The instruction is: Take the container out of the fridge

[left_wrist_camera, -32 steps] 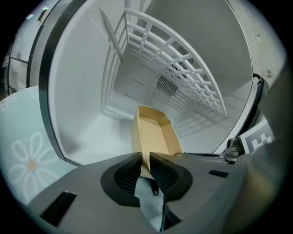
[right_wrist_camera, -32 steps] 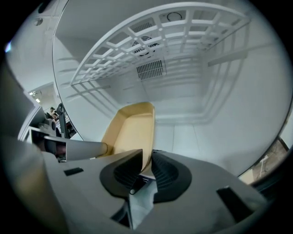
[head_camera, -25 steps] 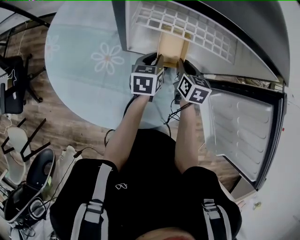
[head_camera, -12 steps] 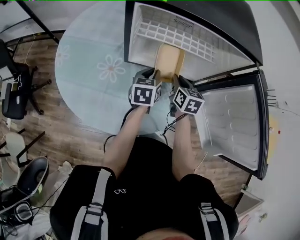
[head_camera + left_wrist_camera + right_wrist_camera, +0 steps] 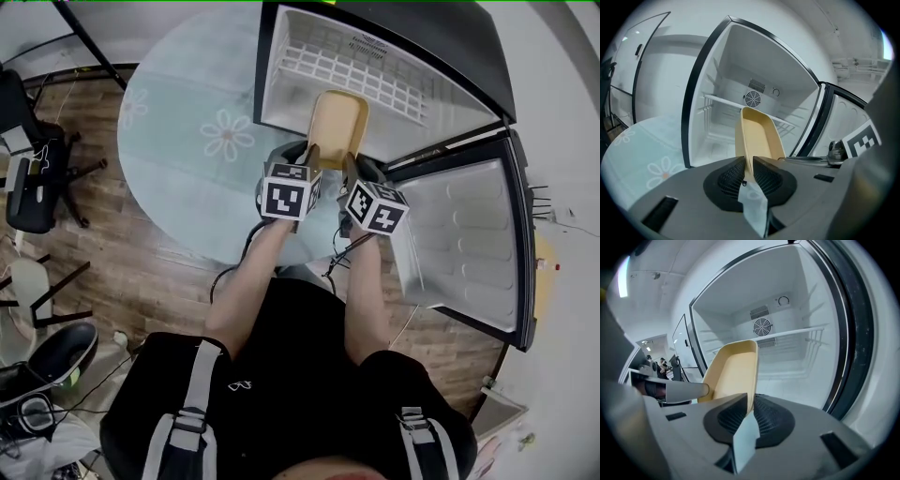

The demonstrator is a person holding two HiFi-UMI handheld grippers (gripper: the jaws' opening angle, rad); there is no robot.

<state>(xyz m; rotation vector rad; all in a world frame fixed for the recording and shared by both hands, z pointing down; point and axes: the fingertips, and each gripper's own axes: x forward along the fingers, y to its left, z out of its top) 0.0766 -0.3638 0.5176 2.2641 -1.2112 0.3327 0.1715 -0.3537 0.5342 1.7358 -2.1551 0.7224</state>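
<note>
We are holding the tan container [image 5: 337, 124] at the mouth of the open fridge [image 5: 281, 75]. The left gripper [image 5: 749, 165] and right gripper [image 5: 751, 404] are each pinching an opposite side wall, likely sharing its weight and stopping it tipping.

Tan oblong container [image 5: 337, 127], seemingly empty, tilted, at open fridge [image 5: 277, 66] mouth

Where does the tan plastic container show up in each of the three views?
Head view: tan plastic container, upper centre, at the open fridge's mouth.
Left gripper view: container at centre, rim between the jaws.
Right gripper view: container left of centre, rim between the jaws.
Shared landmark: white wire shelf inside the fridge.
</note>
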